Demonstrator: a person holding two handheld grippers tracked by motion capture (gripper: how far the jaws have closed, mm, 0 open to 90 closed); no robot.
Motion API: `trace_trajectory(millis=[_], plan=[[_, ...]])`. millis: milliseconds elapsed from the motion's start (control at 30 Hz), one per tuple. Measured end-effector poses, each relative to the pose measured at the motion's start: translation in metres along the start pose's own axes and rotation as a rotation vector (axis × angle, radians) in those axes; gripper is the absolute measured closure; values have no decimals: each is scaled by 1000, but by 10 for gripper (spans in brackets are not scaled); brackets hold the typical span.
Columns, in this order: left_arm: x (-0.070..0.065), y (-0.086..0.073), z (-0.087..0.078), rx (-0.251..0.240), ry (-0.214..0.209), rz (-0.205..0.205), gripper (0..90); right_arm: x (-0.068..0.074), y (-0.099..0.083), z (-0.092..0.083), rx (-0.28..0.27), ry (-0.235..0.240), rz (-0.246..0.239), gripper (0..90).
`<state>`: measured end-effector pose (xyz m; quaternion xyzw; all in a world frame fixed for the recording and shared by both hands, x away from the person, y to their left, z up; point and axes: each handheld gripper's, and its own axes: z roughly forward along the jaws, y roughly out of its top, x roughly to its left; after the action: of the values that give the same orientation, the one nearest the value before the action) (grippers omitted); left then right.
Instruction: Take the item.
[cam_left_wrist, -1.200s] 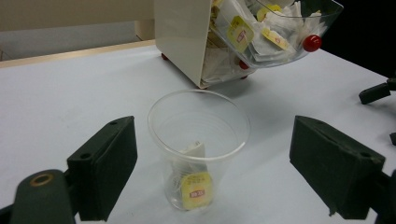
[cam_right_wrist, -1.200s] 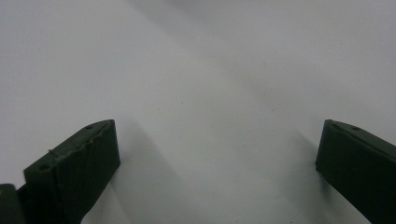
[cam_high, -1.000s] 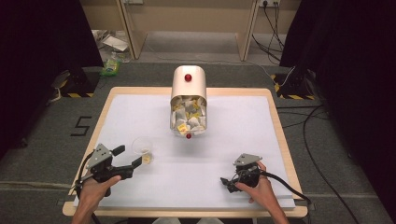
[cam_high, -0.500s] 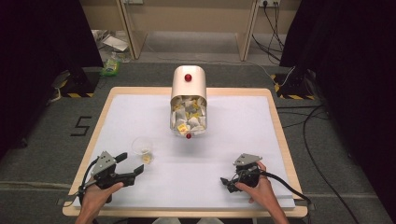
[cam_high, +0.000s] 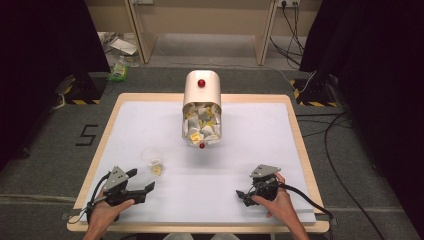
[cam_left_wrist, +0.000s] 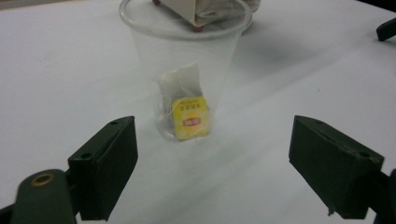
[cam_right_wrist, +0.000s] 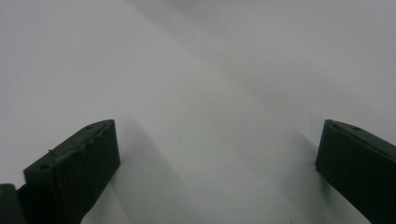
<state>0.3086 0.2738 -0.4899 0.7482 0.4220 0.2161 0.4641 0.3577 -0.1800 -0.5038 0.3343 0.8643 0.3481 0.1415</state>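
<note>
A clear plastic cup (cam_high: 152, 156) stands upright on the white table cover (cam_high: 300, 150), left of the middle. Inside it lies a tea bag (cam_left_wrist: 183, 103) with a yellow tag, seen through the cup (cam_left_wrist: 187, 60) wall. My left gripper (cam_high: 141, 180) sits just near and left of the cup, open, apart from it. In the left gripper view the left gripper (cam_left_wrist: 212, 172) has its jaws spread wide with the cup standing beyond them. My right gripper (cam_high: 244, 195) rests near the front right edge; the right gripper (cam_right_wrist: 217, 172) is open over bare white surface.
A rounded cream dispenser (cam_high: 201, 95) with red knobs lies at the back middle, its clear front showing several tea bags. Its lower end (cam_left_wrist: 196, 11) shows just behind the cup. Cables and floor clutter lie beyond the wooden table edge (cam_high: 200, 228).
My left gripper has drawn back a little from the cup toward the near edge. The cup, the dispenser and the right gripper have stayed put.
</note>
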Motion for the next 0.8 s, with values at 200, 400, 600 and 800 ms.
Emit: trace_trajectory(millis=[200, 400, 600, 800], plan=[[1, -7, 0, 14, 10, -2, 149, 0, 0, 0, 0, 0, 0, 2], [0, -9, -1, 26, 3, 6, 149, 0, 0, 0, 0, 0, -1, 2], [-3, -12, 0, 59, 2, 30, 149, 0, 0, 0, 0, 0, 0, 2], [-6, -16, -1, 85, 0, 41, 148, 0, 0, 0, 0, 0, 0, 2]])
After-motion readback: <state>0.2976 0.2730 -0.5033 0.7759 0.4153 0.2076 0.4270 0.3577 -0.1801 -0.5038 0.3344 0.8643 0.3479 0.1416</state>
